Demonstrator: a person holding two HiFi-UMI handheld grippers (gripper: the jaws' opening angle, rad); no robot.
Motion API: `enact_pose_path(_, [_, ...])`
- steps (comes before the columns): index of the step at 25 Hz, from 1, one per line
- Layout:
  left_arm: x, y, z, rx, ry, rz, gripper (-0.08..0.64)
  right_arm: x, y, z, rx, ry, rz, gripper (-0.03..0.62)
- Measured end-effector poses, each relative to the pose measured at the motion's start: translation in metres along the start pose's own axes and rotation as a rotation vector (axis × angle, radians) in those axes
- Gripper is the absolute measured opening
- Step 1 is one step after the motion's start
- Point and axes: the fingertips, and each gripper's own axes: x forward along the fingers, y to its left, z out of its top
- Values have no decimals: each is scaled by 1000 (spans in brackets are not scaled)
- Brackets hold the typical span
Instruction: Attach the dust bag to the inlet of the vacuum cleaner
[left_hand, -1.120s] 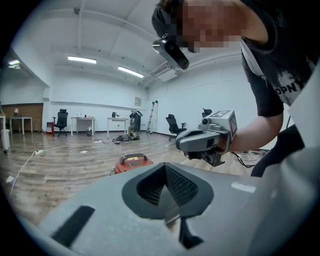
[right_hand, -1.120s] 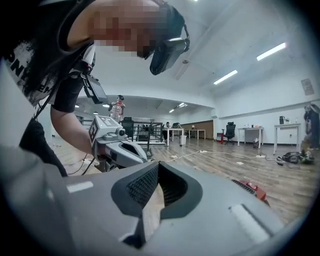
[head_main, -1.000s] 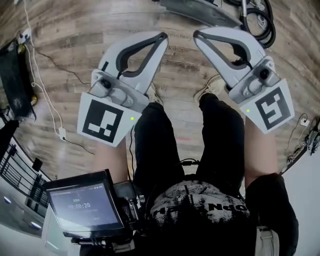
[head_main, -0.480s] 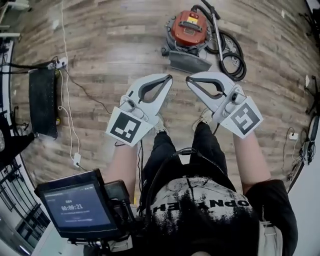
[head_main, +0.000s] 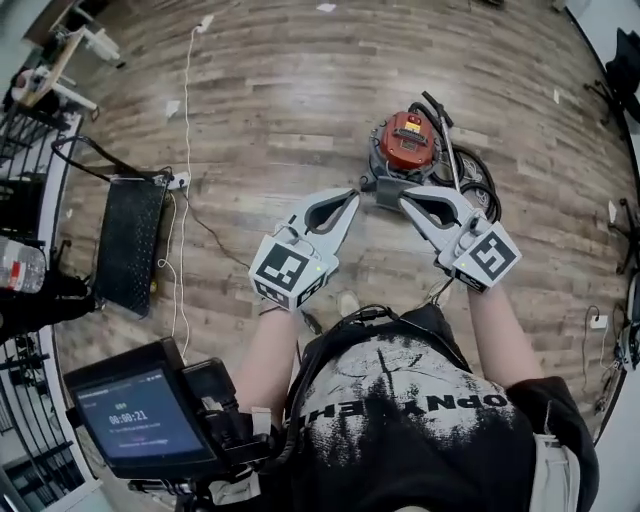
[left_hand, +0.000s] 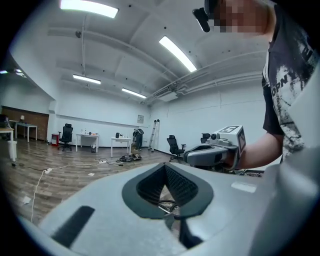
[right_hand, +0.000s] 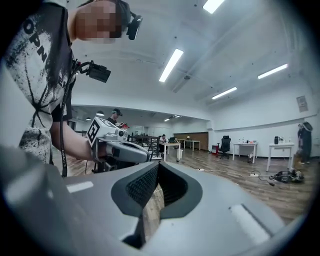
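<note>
Stands on a broad wood-plank floor (head_main: 260, 90), head camera looking down past a black printed shirt (head_main: 400, 410). Shows a flat black object (head_main: 128, 240) lying far left, beside a white cable (head_main: 185, 150). Shows the vacuum cleaner (head_main: 405, 140) upright on the floor ahead, red-topped, black hose (head_main: 478, 185) coiled at its right side. Carries a lit screen (head_main: 135, 415) at lower left. Holds the left gripper (head_main: 353, 194) and right gripper (head_main: 402, 195) raised side by side, tips near each other, overlapping the vacuum cleaner's near edge in the head view. Has both pairs of jaws pressed together, gripping nothing.
</note>
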Motion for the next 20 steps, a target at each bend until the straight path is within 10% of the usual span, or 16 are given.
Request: enact_pose_path(20, [-53,37,9,21,-29,83,3,76,30,23,-92,-38,114,6])
